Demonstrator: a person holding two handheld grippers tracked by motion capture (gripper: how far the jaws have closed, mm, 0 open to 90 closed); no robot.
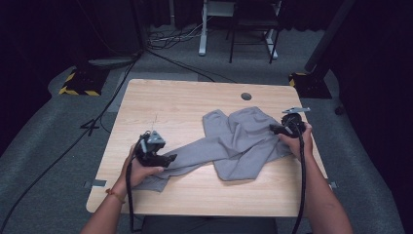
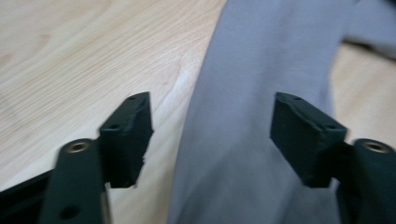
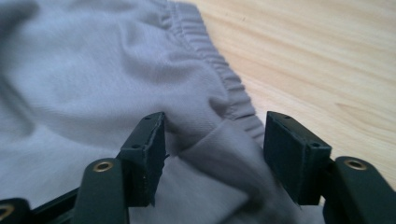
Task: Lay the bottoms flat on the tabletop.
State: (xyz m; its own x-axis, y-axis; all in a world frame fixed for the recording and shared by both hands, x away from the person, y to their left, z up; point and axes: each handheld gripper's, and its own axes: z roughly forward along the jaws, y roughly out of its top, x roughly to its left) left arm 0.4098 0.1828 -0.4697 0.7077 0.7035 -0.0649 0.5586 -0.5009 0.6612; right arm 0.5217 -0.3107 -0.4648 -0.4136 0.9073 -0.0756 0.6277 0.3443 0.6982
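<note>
A pair of grey trousers (image 1: 238,141) lies crumpled on the wooden table (image 1: 170,102), one leg stretching toward the front left. My left gripper (image 1: 170,158) hovers over that leg near its end, jaws open. In the left gripper view the left gripper (image 2: 212,100) has the grey leg (image 2: 252,140) below its gap, and nothing is pinched. My right gripper (image 1: 273,129) is at the garment's right edge. In the right gripper view the right gripper (image 3: 215,116) is open, with a loose fold by the elastic waistband (image 3: 224,79) lying between its jaws.
A round cable hole (image 1: 246,96) sits near the table's far edge. Bare wood lies to the left of the trousers and along the front edge. On the carpet beyond are cables (image 1: 170,36), a white desk leg (image 1: 202,29) and stands with yellow-black bases (image 1: 80,83).
</note>
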